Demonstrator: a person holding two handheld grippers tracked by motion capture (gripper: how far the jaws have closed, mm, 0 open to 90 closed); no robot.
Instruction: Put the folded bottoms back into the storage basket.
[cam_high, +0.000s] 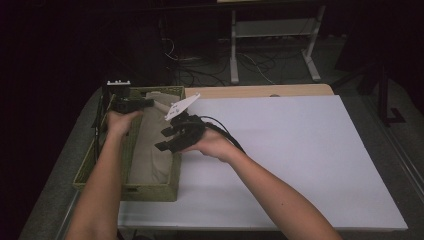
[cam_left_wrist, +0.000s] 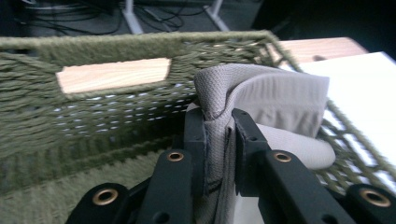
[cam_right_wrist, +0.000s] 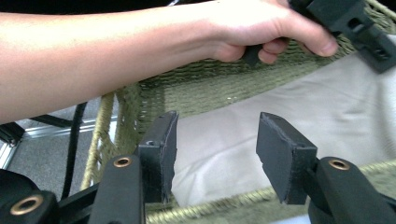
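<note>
White table (cam_high: 300, 160), dark room behind. Green woven basket (cam_high: 150, 192) at 9 o'clock, beige cloth (cam_high: 150, 145) lying inside. Left gripper (cam_left_wrist: 218, 135) is clamped on a raised fold at the far end, probably for lifting. Right gripper (cam_right_wrist: 215, 154) is held with jaws apart over the 3 o'clock rim, cloth ungrabbed.

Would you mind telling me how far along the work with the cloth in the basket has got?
Done: the left tongs are shut on a fold of the beige cloth. In hand: the open right tongs hover at the green basket rim. Left, probably: lifting the cloth out; most lies inside.
</note>
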